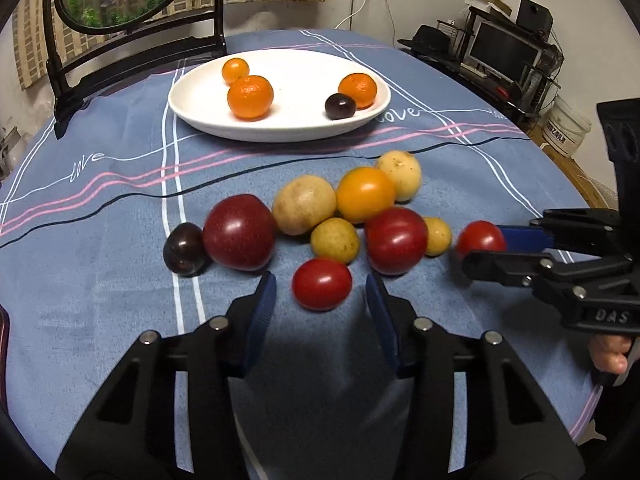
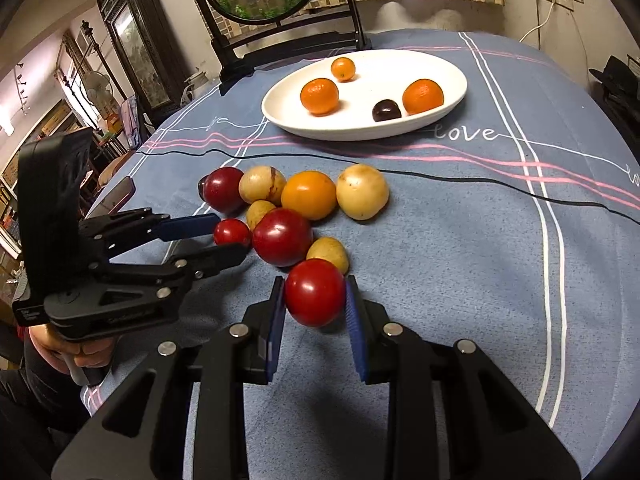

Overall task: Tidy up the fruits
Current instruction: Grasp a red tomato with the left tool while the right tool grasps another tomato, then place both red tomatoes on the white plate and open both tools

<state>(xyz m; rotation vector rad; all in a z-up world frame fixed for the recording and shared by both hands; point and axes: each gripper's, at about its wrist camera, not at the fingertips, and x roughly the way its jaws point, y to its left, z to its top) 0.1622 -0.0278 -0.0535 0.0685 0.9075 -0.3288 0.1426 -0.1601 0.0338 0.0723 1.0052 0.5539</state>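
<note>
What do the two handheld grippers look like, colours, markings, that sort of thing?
Both the left gripper and the right gripper are matte black plastic linkages with silver rivets and blue ribbed finger pads. The right gripper's body has raised "DAS" lettering. Each ends in a black pistol grip held by a bare hand. No cables are visible.

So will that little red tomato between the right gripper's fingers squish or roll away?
The red tomato is round and glossy, so it would probably roll on the blue cloth if nudged. Its shiny skin looks slippery, and the right gripper has flat pads. It likely bruises if squeezed hard.
</note>
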